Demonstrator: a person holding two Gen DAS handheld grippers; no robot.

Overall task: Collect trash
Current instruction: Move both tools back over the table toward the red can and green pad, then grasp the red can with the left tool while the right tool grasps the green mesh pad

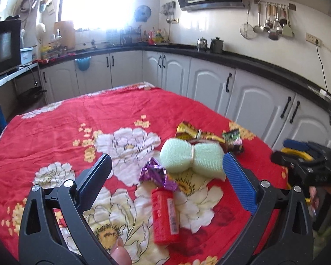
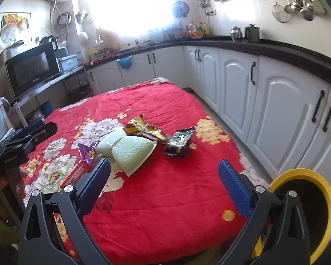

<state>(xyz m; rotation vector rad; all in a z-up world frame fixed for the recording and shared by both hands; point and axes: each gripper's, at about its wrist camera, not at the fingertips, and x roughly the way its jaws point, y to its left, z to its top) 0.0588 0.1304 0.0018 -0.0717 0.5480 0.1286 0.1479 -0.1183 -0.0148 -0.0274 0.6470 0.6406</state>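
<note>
Trash lies in a cluster on the red floral table, toward its right edge

Left gripper (image 1: 166, 174) wide, empty, straddling the purple wrapper (image 1: 157, 174) and red tube (image 1: 164, 215); right gripper (image 2: 164, 177) wide, empty. Best lower squarely over one piece; yellow bin (image 2: 302, 174) waits beside the table's near right corner

Right gripper (image 2: 164, 175), jaws apart, hovers near green sponge (image 2: 130, 149).

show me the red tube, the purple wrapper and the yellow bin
red tube (image 1: 164, 216), left wrist view, middle of its body
purple wrapper (image 1: 156, 173), left wrist view, crumpled centre
yellow bin (image 2: 320, 183), right wrist view, yellow rim
</note>
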